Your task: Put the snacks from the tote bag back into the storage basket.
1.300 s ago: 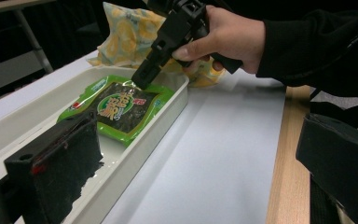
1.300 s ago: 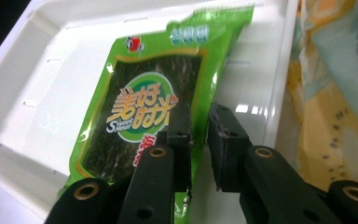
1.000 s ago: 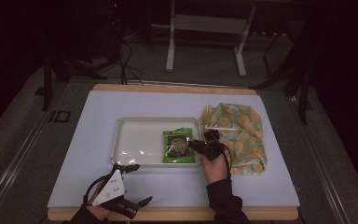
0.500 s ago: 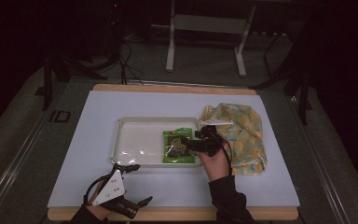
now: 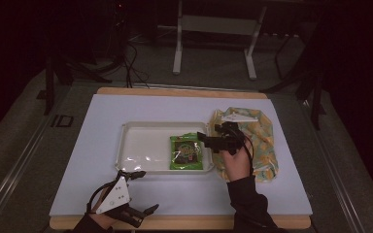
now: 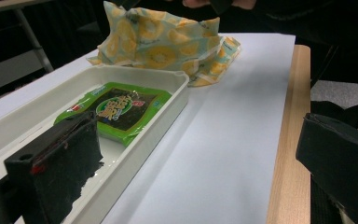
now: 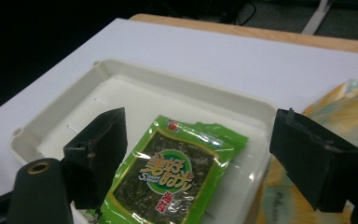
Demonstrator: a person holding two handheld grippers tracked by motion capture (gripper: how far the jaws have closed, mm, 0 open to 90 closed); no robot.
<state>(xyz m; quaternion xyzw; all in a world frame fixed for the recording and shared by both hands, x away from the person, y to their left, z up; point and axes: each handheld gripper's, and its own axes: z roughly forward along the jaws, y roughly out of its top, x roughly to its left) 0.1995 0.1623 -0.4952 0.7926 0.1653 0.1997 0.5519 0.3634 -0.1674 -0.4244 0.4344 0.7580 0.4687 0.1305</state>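
Observation:
A green seaweed snack packet [image 5: 190, 152] lies flat in the right end of a white tray [image 5: 141, 145]. My right gripper [image 5: 206, 141] hovers just above the packet's right edge. Its jaws have just been opening and stand wide apart, with nothing pressed between them. In the right gripper view the packet [image 7: 172, 177] lies below the right gripper [image 7: 205, 156], inside the tray [image 7: 135, 70]. My left gripper [image 5: 141, 191] rests near the table's front edge, left of centre, open and holding nothing. In the left gripper view that left gripper [image 6: 200, 158] looks along the tray [image 6: 168, 112] to the packet [image 6: 116, 109].
A yellow patterned bag [image 5: 257, 138] lies crumpled on the table right of the tray, under my right hand; the same bag [image 6: 163, 42] stands behind the tray in the left gripper view. The white table mat [image 5: 102, 121] ends at a wooden edge [image 6: 284, 140]. Metal stand legs [image 5: 213, 43] rise beyond.
My right gripper has opened its jaws and risen off the green packet, which stays lying in the tray. The left gripper has not moved.

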